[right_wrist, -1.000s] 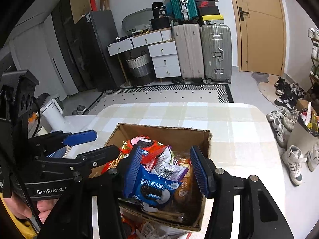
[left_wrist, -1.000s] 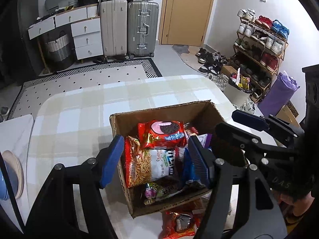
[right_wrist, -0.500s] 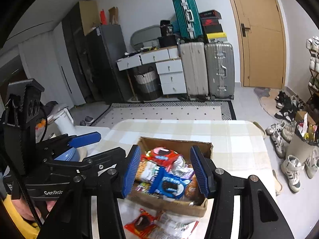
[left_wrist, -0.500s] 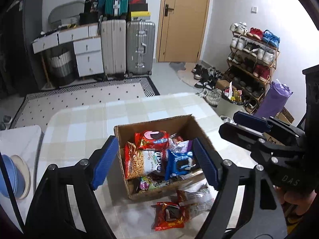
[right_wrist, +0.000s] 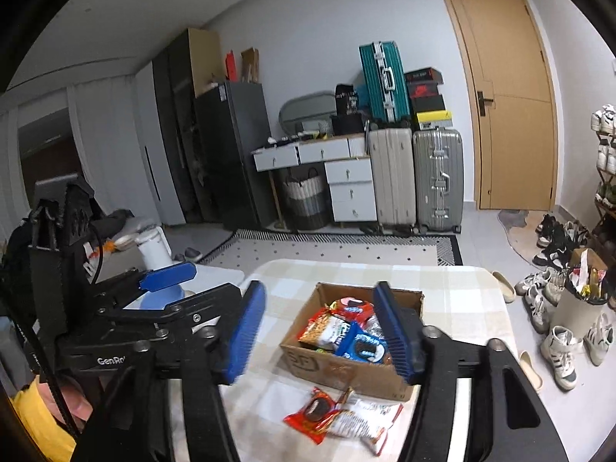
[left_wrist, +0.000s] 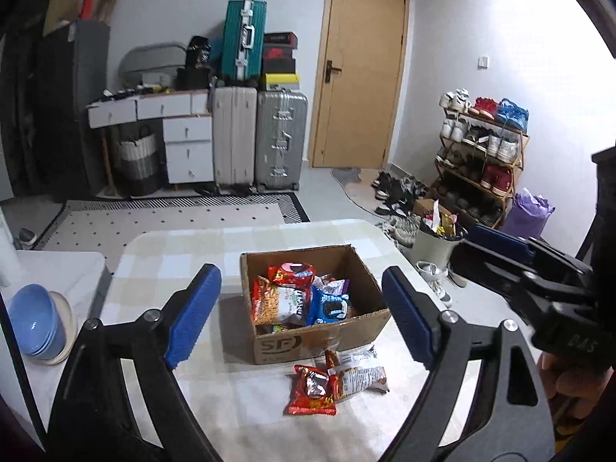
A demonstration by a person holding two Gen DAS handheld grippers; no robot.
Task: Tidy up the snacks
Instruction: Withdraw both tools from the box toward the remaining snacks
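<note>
A cardboard box (left_wrist: 319, 342) (right_wrist: 346, 373) stands on the checked table, filled with several snack packs, among them a blue cookie pack (left_wrist: 329, 306) (right_wrist: 364, 348). In front of the box lie a red snack pack (left_wrist: 313, 389) (right_wrist: 313, 414) and a white pack (left_wrist: 360, 375) (right_wrist: 364, 421). My left gripper (left_wrist: 304, 317) hangs above and behind them, its jaws opening with nothing between them. My right gripper (right_wrist: 325, 333) also hovers back from the box, jaws opening and holding nothing. Each gripper shows at the side of the other's view.
Blue bowls (left_wrist: 32, 321) sit on a white side surface at the left. Beyond the table (left_wrist: 200, 242) are a patterned rug, suitcases (left_wrist: 279, 138), a white drawer unit, a wooden door and a shoe rack (left_wrist: 481, 154). A bin (right_wrist: 579, 304) and shoes lie right of the table.
Both grippers pulled up and back from the box, which now looks smaller. Both jaws widened. The blue cookie pack that sat between the right fingers now lies in the box.
</note>
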